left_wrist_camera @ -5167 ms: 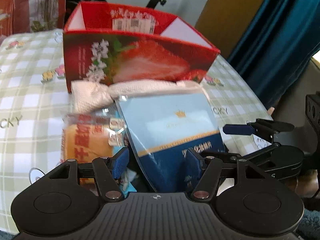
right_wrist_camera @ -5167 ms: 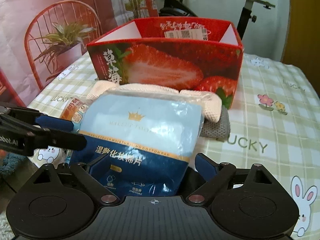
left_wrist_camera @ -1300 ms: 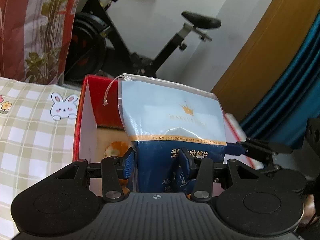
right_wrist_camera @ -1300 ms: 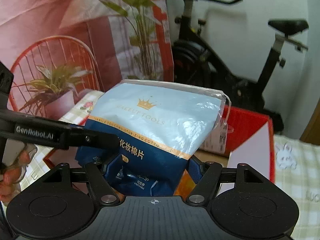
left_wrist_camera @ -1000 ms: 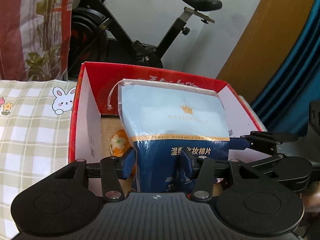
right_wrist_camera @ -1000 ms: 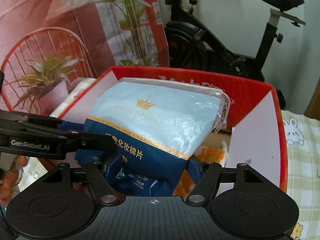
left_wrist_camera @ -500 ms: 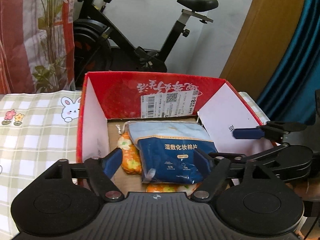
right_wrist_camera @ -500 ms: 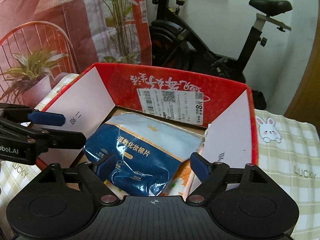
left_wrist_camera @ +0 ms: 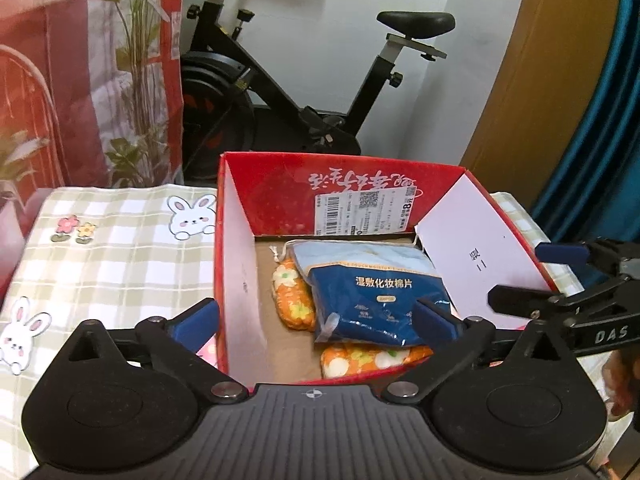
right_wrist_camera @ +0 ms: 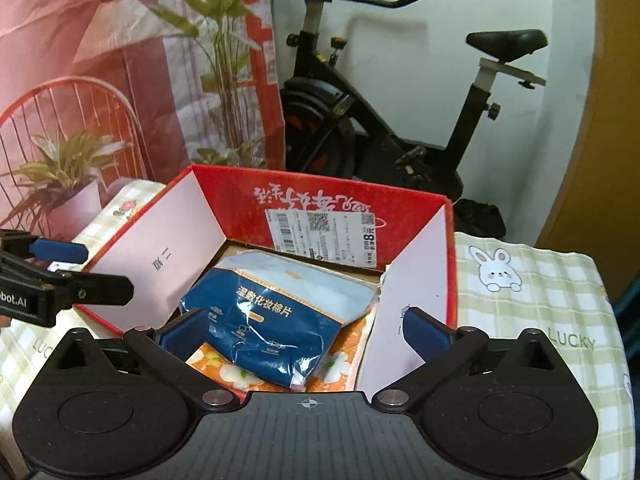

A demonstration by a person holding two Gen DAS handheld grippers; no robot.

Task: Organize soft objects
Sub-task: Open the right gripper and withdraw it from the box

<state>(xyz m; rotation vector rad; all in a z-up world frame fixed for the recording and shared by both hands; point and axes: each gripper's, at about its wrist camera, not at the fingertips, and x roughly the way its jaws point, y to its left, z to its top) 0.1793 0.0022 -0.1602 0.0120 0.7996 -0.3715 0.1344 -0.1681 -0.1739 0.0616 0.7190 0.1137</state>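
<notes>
One red box (left_wrist_camera: 236, 240) is sitting on the checked tablecloth (left_wrist_camera: 112, 256), holding one blue packet (left_wrist_camera: 372, 288) that is lying on two orange flowered bundles (left_wrist_camera: 292, 300). The left gripper (left_wrist_camera: 316, 322) and right gripper (right_wrist_camera: 308, 330), two in all, are hovering released above it, their jaws having just been opening with nothing between them.

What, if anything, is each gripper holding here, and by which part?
Nothing. Both the left gripper and the right gripper have just opened wide. The blue cotton-pad bag lies loose in the red box, touching no fingers.
</notes>
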